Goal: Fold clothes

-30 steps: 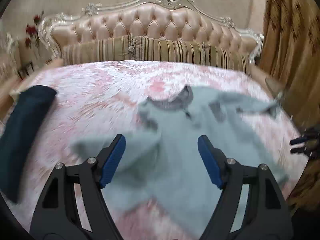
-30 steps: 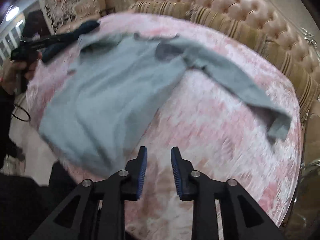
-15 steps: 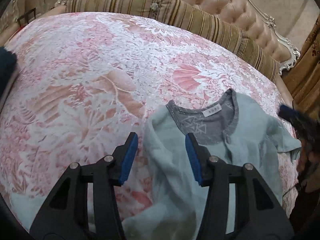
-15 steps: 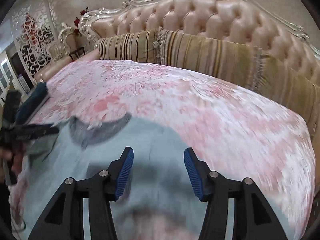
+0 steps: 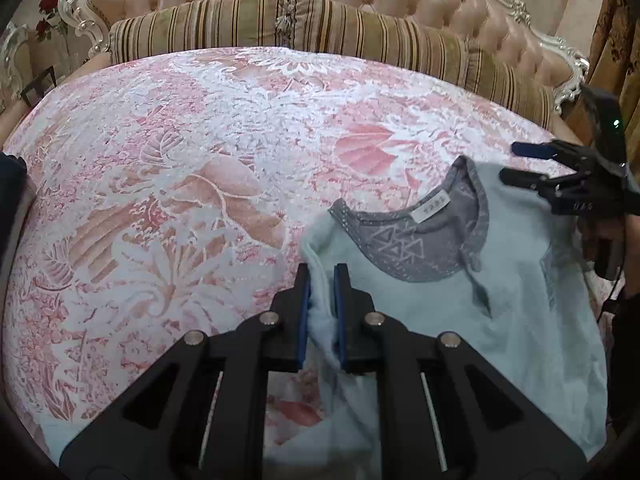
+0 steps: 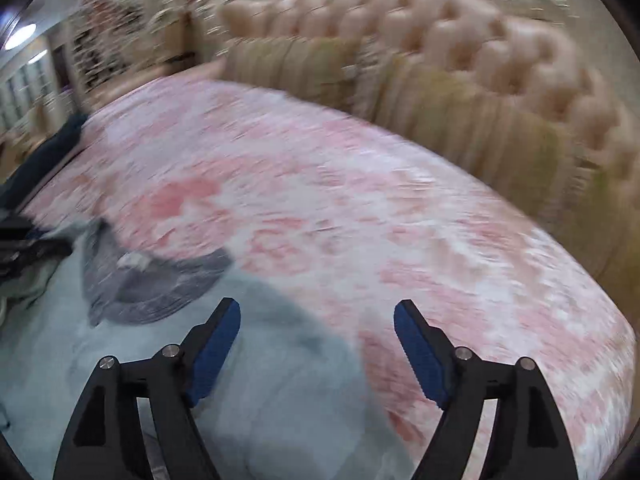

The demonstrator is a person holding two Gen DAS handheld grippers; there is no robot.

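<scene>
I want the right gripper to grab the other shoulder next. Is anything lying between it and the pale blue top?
Nothing visible does. The right gripper hangs open directly over the pale blue top, with only bare fabric between its fingers, though this view is blurred. The left gripper is already shut on the opposite shoulder.

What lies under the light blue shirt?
The light blue shirt lies on the pink floral bedspread, visible all around it. Anything directly beneath the fabric is covered.
</scene>
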